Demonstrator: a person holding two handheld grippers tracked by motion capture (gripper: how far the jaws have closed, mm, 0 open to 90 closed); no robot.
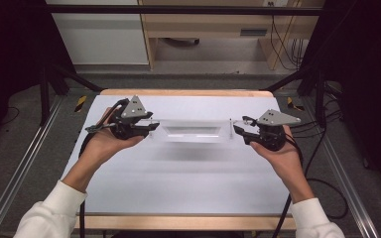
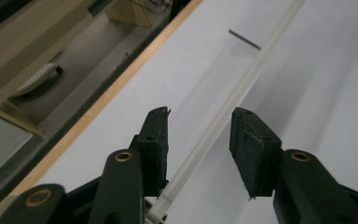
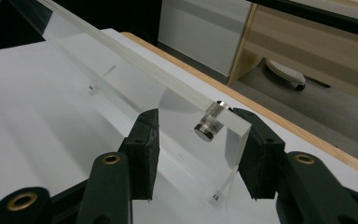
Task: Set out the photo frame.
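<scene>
A clear acrylic panel (image 1: 191, 131) stands across the middle of the white table (image 1: 178, 183), with one gripper at each end. My left gripper (image 1: 151, 126) is at its left end. In the left gripper view the panel's thin edge (image 2: 242, 84) runs between the jaws of my left gripper (image 2: 200, 126), which stand apart. My right gripper (image 1: 238, 130) is at the right end. In the right gripper view that gripper (image 3: 196, 116) is open around the panel's corner (image 3: 235, 135) and a small metal stud (image 3: 208, 125); the corner lies close to the right-hand jaw.
The table's wooden rim (image 1: 183, 92) runs along the far side. Beyond it stand wooden furniture (image 1: 213, 29) and a white cabinet (image 1: 99, 34). Black frame posts (image 1: 44, 84) flank the table, and cables (image 1: 327, 129) trail at the right.
</scene>
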